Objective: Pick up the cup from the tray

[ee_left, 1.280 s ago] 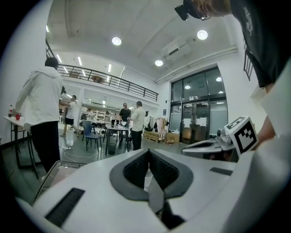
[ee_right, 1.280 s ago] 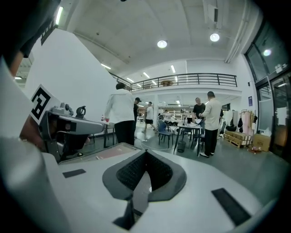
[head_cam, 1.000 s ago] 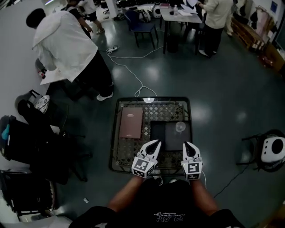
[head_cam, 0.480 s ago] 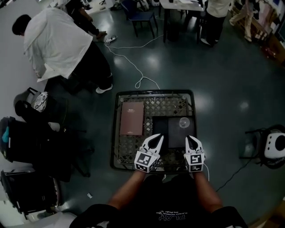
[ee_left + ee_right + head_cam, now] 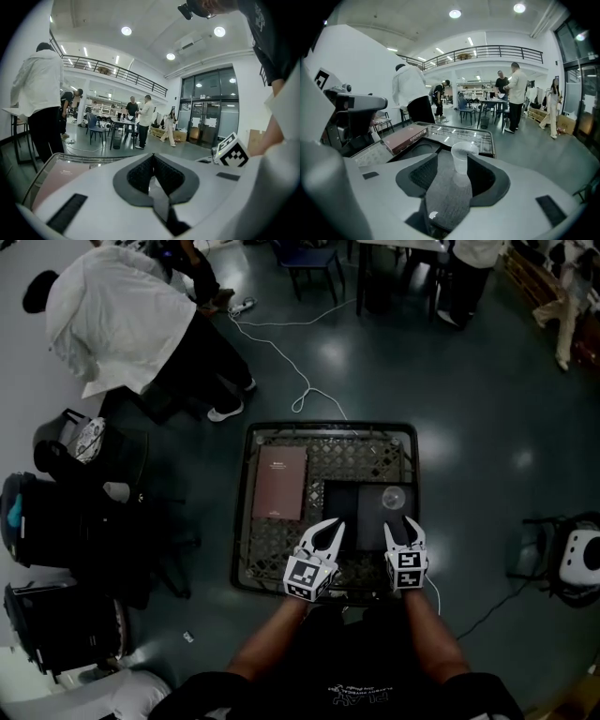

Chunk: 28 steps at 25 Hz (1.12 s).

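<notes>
A clear plastic cup point(image 5: 394, 498) stands upright at the far right of a dark tray point(image 5: 356, 512) on a black lattice table point(image 5: 328, 454). My right gripper point(image 5: 410, 527) is just short of the cup, and its jaws are opening. In the right gripper view the cup point(image 5: 461, 157) stands on the grey tray point(image 5: 440, 192) just beyond my right gripper point(image 5: 456, 174), in line with the gap. The pads point(image 5: 485, 176) do not touch it. My left gripper point(image 5: 325, 532) hovers over the tray's near left corner. In its own view my left gripper point(image 5: 152, 159) is shut and empty.
A brown book point(image 5: 279, 484) lies on the table left of the tray. A person in a white top point(image 5: 122, 320) bends over at the far left. Dark bags point(image 5: 56, 521) sit left of the table, a white cable point(image 5: 291, 362) runs across the floor, and a chair point(image 5: 572, 554) stands to the right.
My right gripper has edged forward towards the cup and its jaws have parted. The head view has shifted, so the table sits higher in the frame. My left gripper stays shut.
</notes>
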Each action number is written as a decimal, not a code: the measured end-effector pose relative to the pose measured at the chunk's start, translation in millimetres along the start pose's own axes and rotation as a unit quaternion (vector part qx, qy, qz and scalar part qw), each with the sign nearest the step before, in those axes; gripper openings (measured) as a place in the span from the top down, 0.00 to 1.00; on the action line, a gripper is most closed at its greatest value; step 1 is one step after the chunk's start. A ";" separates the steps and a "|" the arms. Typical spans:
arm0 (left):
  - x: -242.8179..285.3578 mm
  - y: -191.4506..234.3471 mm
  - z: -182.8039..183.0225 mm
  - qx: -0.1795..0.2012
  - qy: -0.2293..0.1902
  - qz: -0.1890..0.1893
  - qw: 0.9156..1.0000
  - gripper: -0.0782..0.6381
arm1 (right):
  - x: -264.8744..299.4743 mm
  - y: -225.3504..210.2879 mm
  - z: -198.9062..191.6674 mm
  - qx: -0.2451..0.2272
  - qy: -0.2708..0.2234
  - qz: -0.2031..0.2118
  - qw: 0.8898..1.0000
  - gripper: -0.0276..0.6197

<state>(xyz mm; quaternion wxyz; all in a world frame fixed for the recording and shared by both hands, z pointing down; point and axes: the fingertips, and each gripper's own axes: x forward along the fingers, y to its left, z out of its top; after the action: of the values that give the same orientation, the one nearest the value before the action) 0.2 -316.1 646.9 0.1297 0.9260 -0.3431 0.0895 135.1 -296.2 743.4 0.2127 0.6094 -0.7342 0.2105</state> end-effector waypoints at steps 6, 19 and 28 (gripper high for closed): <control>-2.7 5.1 -1.8 -0.004 0.000 0.015 1.000 0.88 | 40.1 -10.0 -27.5 0.046 0.047 0.009 0.998 0.53; -23.4 17.5 -22.6 -0.010 0.019 0.040 0.999 0.88 | 98.9 -25.9 -40.0 0.063 0.075 -0.014 0.995 0.46; -31.3 25.8 -27.3 -0.013 0.019 0.050 0.998 0.88 | 107.9 -31.8 -39.0 0.057 0.072 -0.022 0.995 0.52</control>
<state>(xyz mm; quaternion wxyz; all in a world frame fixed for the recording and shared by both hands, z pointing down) -42.3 -307.6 669.4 0.1433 0.9042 -0.3873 0.1091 150.6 -366.4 838.3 0.2344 0.6199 -0.6900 0.2911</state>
